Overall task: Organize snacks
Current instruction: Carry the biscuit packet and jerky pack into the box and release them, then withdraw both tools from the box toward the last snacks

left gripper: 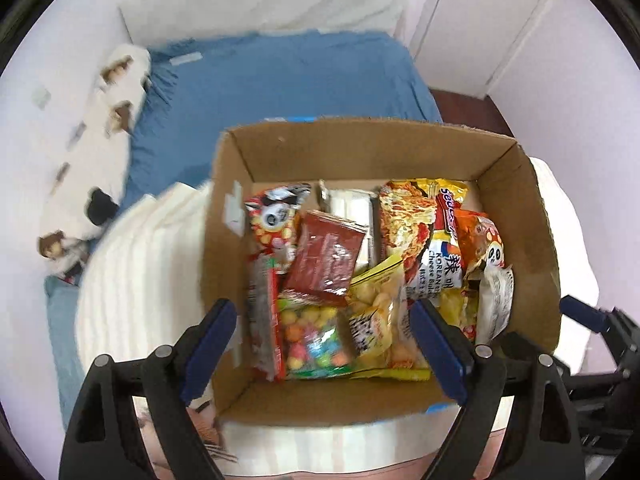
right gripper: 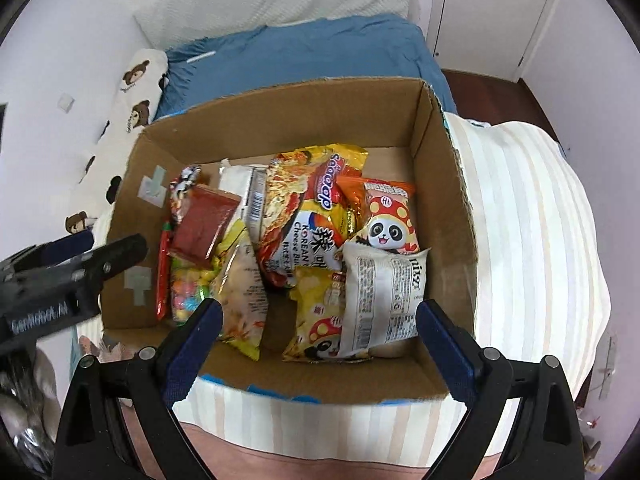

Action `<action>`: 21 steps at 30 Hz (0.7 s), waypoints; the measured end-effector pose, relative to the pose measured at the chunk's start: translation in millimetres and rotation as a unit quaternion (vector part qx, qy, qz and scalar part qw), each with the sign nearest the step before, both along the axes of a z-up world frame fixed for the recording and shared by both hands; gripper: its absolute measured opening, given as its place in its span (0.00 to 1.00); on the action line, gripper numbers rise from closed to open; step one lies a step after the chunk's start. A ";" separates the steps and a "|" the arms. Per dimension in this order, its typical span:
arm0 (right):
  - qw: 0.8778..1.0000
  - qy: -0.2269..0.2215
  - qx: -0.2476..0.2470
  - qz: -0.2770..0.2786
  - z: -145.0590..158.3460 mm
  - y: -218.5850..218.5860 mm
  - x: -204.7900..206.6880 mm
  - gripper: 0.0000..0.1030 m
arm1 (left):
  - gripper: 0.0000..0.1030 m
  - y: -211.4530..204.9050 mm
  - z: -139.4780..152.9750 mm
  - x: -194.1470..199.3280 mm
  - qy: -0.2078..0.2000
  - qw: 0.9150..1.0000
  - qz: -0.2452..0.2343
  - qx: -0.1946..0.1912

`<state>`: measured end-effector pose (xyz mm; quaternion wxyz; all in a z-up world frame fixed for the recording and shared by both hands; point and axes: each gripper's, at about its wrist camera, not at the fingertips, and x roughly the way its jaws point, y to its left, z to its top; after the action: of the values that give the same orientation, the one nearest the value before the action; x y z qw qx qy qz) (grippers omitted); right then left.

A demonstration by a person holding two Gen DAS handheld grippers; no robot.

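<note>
An open cardboard box (left gripper: 536, 216) (right gripper: 448, 184) sits on a striped white cushion and holds several snack packets. In it are a dark red packet (left gripper: 326, 258) (right gripper: 204, 222), a bag of coloured candy balls (left gripper: 314, 340) (right gripper: 190, 294), a yellow noodle pack (left gripper: 420, 220) (right gripper: 308, 204), a panda snack bag (right gripper: 390, 222) and a white packet (right gripper: 384, 304). My left gripper (left gripper: 324, 356) is open and empty above the box's near left part. My right gripper (right gripper: 320, 350) is open and empty above the near right part.
The box rests on a striped cushion (left gripper: 136, 280) (right gripper: 532, 248) on a bed with a blue sheet (left gripper: 280, 80) (right gripper: 304, 52). A bear-print pillow (left gripper: 104, 128) (right gripper: 136, 88) lies along the left wall. White doors (left gripper: 488, 20) stand at the back right.
</note>
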<state>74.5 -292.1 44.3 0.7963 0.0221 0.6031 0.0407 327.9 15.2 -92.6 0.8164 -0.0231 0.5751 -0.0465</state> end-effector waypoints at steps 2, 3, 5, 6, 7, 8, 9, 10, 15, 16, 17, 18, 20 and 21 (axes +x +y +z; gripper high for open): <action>1.000 -0.015 -0.004 0.001 6.1 2.4 -11.5 0.96 | 0.87 -1.4 8.2 -16.8 -0.020 1.000 0.004 0.008; 1.000 -0.022 -0.004 0.000 8.7 2.4 -16.0 0.96 | 0.87 0.1 12.9 -26.2 -0.029 1.000 0.008 0.008; 0.999 -0.035 -0.004 -0.003 14.0 2.8 -26.9 0.96 | 0.87 0.3 21.4 -41.5 -0.044 0.999 0.013 0.009; 0.999 -0.041 -0.001 -0.003 17.2 2.9 -32.9 0.96 | 0.87 0.9 24.8 -47.5 -0.051 0.999 0.016 0.011; 0.999 -0.043 0.000 -0.002 19.5 3.4 -37.7 0.96 | 0.87 1.3 28.4 -52.6 -0.058 0.998 0.019 0.013; 0.999 -0.047 0.003 0.000 22.7 4.6 -44.6 0.96 | 0.87 1.3 32.7 -58.7 -0.066 0.998 0.020 0.014; 0.999 -0.051 0.004 0.001 24.6 5.0 -48.4 0.96 | 0.87 2.1 37.8 -64.9 -0.074 0.997 0.023 0.017; 0.998 -0.055 0.004 0.002 27.5 5.9 -53.1 0.96 | 0.87 2.8 44.1 -71.9 -0.083 0.996 0.025 0.017; 0.996 -0.083 0.012 0.008 49.7 8.5 -83.4 0.96 | 0.87 4.4 66.2 -98.0 -0.114 0.993 0.027 0.019; 0.996 -0.088 0.013 0.010 54.1 9.1 -88.9 0.96 | 0.87 4.1 69.3 -102.6 -0.120 0.992 0.028 0.020; 0.995 -0.095 0.011 0.011 58.9 9.4 -94.6 0.96 | 0.87 4.0 73.5 -108.9 -0.128 0.991 0.029 0.021; 0.995 -0.102 0.010 0.012 64.1 9.3 -101.5 0.96 | 0.87 3.9 78.3 -115.3 -0.137 0.990 0.030 0.023; 0.993 -0.114 0.012 0.011 72.3 8.0 -112.9 0.96 | 0.87 3.2 86.1 -127.5 -0.152 0.987 0.030 0.029; 0.993 -0.120 0.012 0.012 77.1 7.6 -119.8 0.96 | 0.87 3.3 89.0 -132.4 -0.157 0.987 0.031 0.029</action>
<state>-45.2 -284.6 121.3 0.8623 0.0196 0.5025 0.0597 195.5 18.5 -3.7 0.8979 -0.0095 0.4399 -0.0080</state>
